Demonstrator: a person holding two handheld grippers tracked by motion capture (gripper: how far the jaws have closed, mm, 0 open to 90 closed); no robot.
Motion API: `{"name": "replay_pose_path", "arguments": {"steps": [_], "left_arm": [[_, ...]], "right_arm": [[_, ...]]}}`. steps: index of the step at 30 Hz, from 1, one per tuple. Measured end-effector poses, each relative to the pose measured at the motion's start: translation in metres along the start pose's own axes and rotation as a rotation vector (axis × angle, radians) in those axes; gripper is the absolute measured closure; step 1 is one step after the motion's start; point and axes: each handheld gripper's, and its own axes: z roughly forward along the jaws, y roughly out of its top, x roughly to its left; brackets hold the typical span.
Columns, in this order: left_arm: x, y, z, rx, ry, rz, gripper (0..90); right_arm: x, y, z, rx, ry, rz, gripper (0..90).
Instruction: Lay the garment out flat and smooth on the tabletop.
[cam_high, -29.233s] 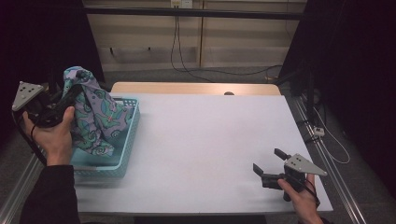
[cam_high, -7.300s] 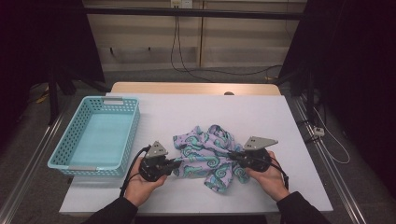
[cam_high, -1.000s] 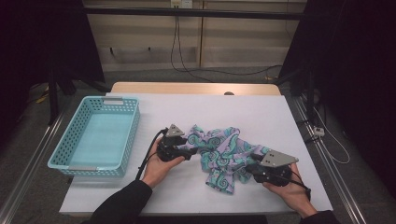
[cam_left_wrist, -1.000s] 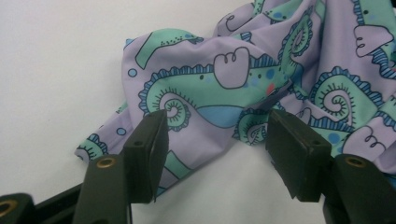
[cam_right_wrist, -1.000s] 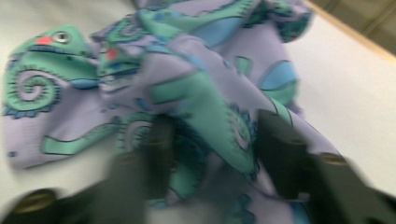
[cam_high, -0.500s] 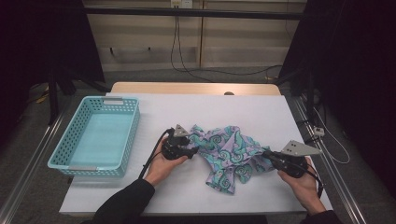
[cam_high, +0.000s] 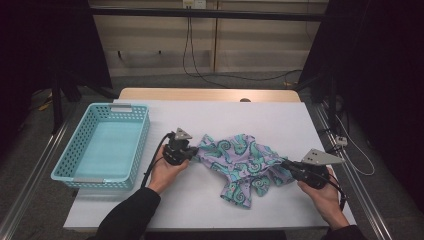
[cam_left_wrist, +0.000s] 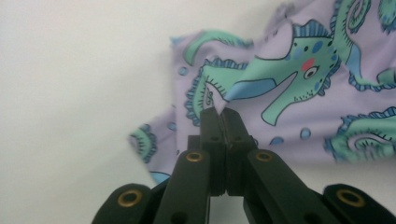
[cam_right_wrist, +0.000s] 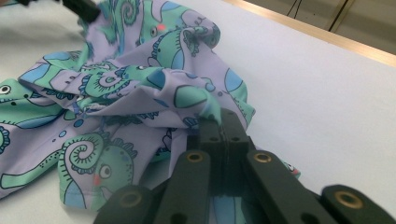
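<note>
A lilac cloth (cam_high: 245, 162) printed with green seahorses lies crumpled in the middle of the white table (cam_high: 280, 120). My left gripper (cam_high: 196, 151) is at the cloth's left edge. Its jaws have just been closing and now pinch a fold of the cloth (cam_left_wrist: 289, 93) at the left gripper's (cam_left_wrist: 223, 112) tips. My right gripper (cam_high: 285, 163) is at the cloth's right edge, shut on a bunched fold of the cloth (cam_right_wrist: 116, 93) that sits at the right gripper's (cam_right_wrist: 223, 121) tips. The fabric sags between the two grippers.
A light blue plastic basket (cam_high: 144, 137) stands on the table's left side with nothing in it. The table's wooden far edge (cam_high: 210, 94) runs behind the white surface. Dark curtains and cables lie beyond the table.
The right gripper has drawn the cloth's right edge out to the right, spreading the cloth wider. The left gripper's jaws have come together on the left edge.
</note>
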Motion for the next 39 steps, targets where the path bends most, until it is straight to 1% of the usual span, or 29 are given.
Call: {"name": "replay_pose_path", "arguments": {"steps": [2, 4, 5, 6, 7, 8, 9, 10, 11, 12, 13, 15, 17, 18, 20, 22, 24, 26, 27, 28, 29, 30, 32, 33, 35, 36, 37, 38, 39], "left_arm": [[0.009, -0.002, -0.005, -0.003, 0.016, -0.011, 89.8], [0.015, -0.006, -0.003, 0.012, 0.005, -0.034, 89.6], [0.016, -0.009, -0.001, 0.026, 0.004, -0.026, 89.3], [0.016, -0.011, 0.002, 0.033, 0.028, -0.016, 87.2], [0.015, -0.012, 0.005, 0.048, 0.044, -0.016, 79.6], [0.014, -0.012, 0.006, 0.054, 0.039, -0.014, 71.7], [0.012, -0.011, 0.005, 0.04, 0.034, -0.004, 67.5], [0.009, -0.01, 0.003, 0.021, 0.033, 0.013, 64.1], [0.005, -0.008, -0.001, 0.015, 0.032, 0.026, 61.3], [0.0, -0.007, -0.005, 0.009, 0.029, 0.051, 58.1], [-0.006, -0.006, -0.008, 0.002, 0.008, 0.078, 55.1], [-0.019, -0.007, -0.013, -0.021, -0.039, 0.13, 57.6], [-0.03, -0.009, -0.011, -0.019, -0.096, 0.18, 62.6], [-0.035, -0.01, -0.008, -0.021, -0.11, 0.203, 63.4], [-0.044, -0.012, -0.001, -0.001, -0.155, 0.239, 62.8], [-0.051, -0.015, 0.006, 0.017, -0.175, 0.265, 58.6], [-0.054, -0.018, 0.011, 0.04, -0.176, 0.274, 57.7], [-0.056, -0.021, 0.016, 0.066, -0.169, 0.275, 52.4], [-0.056, -0.022, 0.017, 0.082, -0.168, 0.294, 49.6], [-0.058, -0.023, 0.016, 0.071, -0.161, 0.302, 48.2], [-0.06, -0.024, 0.015, 0.071, -0.167, 0.29, 46.2], [-0.061, -0.024, 0.013, 0.076, -0.168, 0.317, 41.5], [-0.065, -0.028, 0.01, 0.069, -0.168, 0.349, 40.1], [-0.069, -0.029, 0.011, 0.065, -0.158, 0.36, 38.7], [-0.073, -0.027, 0.016, 0.046, -0.161, 0.364, 39.6], [-0.075, -0.026, 0.018, 0.041, -0.156, 0.381, 40.4], [-0.078, -0.025, 0.02, 0.03, -0.144, 0.38, 40.5], [-0.08, -0.025, 0.022, 0.023, -0.142, 0.394, 41.2], [-0.082, -0.025, 0.023, 0.016, -0.151, 0.405, 45.1]], "right_arm": [[0.001, 0.0, 0.001, 0.002, 0.002, 0.002, 90.0], [0.002, 0.001, 0.003, 0.001, 0.01, -0.004, 90.0], [0.004, 0.001, 0.004, 0.005, 0.016, -0.006, 90.0], [0.005, 0.002, 0.006, 0.011, 0.019, -0.012, 90.0], [0.007, 0.002, 0.008, 0.015, 0.023, -0.015, 90.0], [0.008, 0.002, 0.009, 0.02, 0.025, -0.02, 90.0], [0.009, 0.002, 0.01, 0.024, 0.026, -0.022, 90.0], [0.009, 0.001, 0.01, 0.025, 0.028, -0.023, 90.0], [0.008, 0.001, 0.01, 0.025, 0.029, -0.022, 90.0], [0.008, 0.001, 0.01, 0.024, 0.028, -0.021, 90.0], [0.007, 0.0, 0.009, 0.027, 0.027, -0.018, 90.0], [0.006, -0.002, 0.01, 0.032, 0.028, -0.014, 90.0], [0.006, -0.002, 0.011, 0.038, 0.03, -0.014, 90.0], [0.006, -0.002, 0.011, 0.038, 0.03, -0.014, 90.0], [0.007, -0.002, 0.011, 0.036, 0.031, -0.015, 90.0], [0.007, -0.002, 0.011, 0.037, 0.031, -0.014, 90.0], [0.007, -0.003, 0.012, 0.04, 0.032, -0.012, 90.0], [0.006, -0.003, 0.012, 0.042, 0.033, -0.011, 90.0], [0.006, -0.003, 0.012, 0.043, 0.031, -0.011, 90.0], [0.006, -0.004, 0.012, 0.041, 0.033, -0.009, 90.0], [0.006, -0.004, 0.012, 0.042, 0.033, -0.008, 90.0], [0.006, -0.004, 0.012, 0.044, 0.032, -0.009, 90.0], [0.006, -0.004, 0.013, 0.045, 0.033, -0.009, 90.0], [0.006, -0.004, 0.013, 0.046, 0.032, -0.01, 90.0], [0.006, -0.004, 0.014, 0.05, 0.035, -0.009, 90.0], [0.006, -0.004, 0.015, 0.05, 0.035, -0.009, 90.0], [0.006, -0.004, 0.015, 0.049, 0.036, -0.008, 90.0], [0.006, -0.004, 0.016, 0.049, 0.035, -0.01, 90.0], [0.006, -0.003, 0.016, 0.047, 0.037, -0.008, 90.0]]}}
